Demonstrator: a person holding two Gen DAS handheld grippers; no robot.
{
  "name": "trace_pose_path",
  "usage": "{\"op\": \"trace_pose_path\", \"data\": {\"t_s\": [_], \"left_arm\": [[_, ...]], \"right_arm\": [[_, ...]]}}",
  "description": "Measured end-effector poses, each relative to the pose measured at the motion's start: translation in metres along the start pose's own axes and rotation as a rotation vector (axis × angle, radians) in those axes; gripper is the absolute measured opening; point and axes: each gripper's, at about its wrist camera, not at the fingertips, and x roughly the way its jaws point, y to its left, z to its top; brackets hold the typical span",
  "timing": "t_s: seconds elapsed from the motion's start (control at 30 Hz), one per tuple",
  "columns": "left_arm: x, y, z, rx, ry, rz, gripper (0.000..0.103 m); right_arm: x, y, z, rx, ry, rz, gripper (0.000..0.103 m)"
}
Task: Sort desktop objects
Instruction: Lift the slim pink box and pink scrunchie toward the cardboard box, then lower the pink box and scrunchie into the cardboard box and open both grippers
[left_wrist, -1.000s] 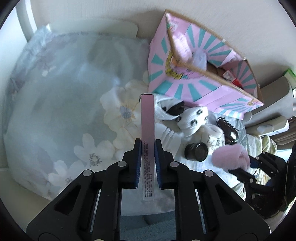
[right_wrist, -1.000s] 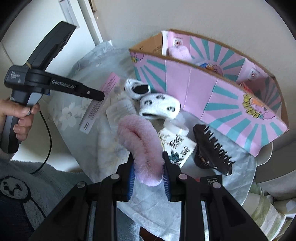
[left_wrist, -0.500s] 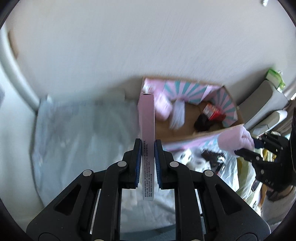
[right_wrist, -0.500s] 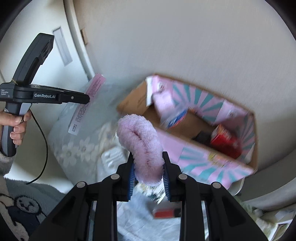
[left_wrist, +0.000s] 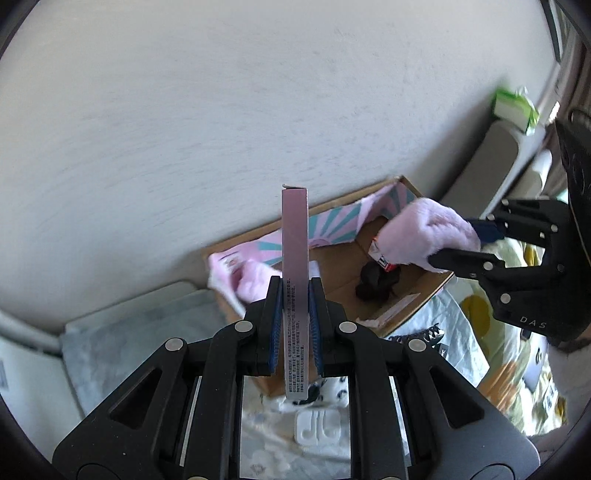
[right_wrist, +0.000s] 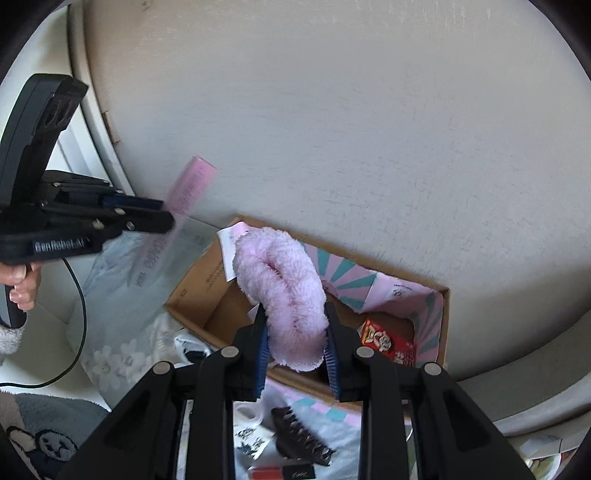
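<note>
My left gripper (left_wrist: 294, 295) is shut on a slim pink box (left_wrist: 294, 236) that stands upright between its blue pads, over the left end of the cardboard box with the pink and teal lining (left_wrist: 332, 221). My right gripper (right_wrist: 295, 325) is shut on a fluffy pink scrunchie (right_wrist: 284, 288), held above the same cardboard box (right_wrist: 207, 291). In the left wrist view the right gripper (left_wrist: 469, 240) holds the scrunchie (left_wrist: 428, 232) over the box's right end. In the right wrist view the left gripper (right_wrist: 166, 214) and its pink box (right_wrist: 184, 199) are at the left.
Inside the cardboard box lie a red packet (right_wrist: 388, 341), a dark hair piece (left_wrist: 376, 282) and a pink fluffy item (left_wrist: 251, 280). On the floral cloth (right_wrist: 110, 295) lie a dark claw clip (right_wrist: 299, 435), a red lipstick case (right_wrist: 280, 472) and a white blister tray (left_wrist: 321, 428). A wall (left_wrist: 221, 110) rises behind.
Both grippers have risen from the cloth and moved toward the cardboard box, each still holding its item. The box's inside has come into view below them.
</note>
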Motion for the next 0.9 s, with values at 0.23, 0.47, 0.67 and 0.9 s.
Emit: {"op": "trace_pose_path", "data": {"t_s": [0.23,0.47,0.67,0.9], "left_arm": [[0.049,-0.013,0.015,0.064,0.091,-0.027,0.012],[0.079,-0.011,0.014,0.071,0.155,-0.035,0.012],[0.088,-0.009,0.014,0.071,0.173,-0.034,0.012],[0.09,-0.005,0.017,0.057,0.194,-0.047,0.014]], "right_arm": [[0.034,-0.017,0.004,0.029,0.082,-0.013,0.024],[0.063,-0.028,0.005,0.109,0.143,-0.012,0.024],[0.079,-0.032,0.008,0.133,0.171,-0.002,0.024],[0.088,-0.036,0.006,0.144,0.208,0.007,0.041]]}}
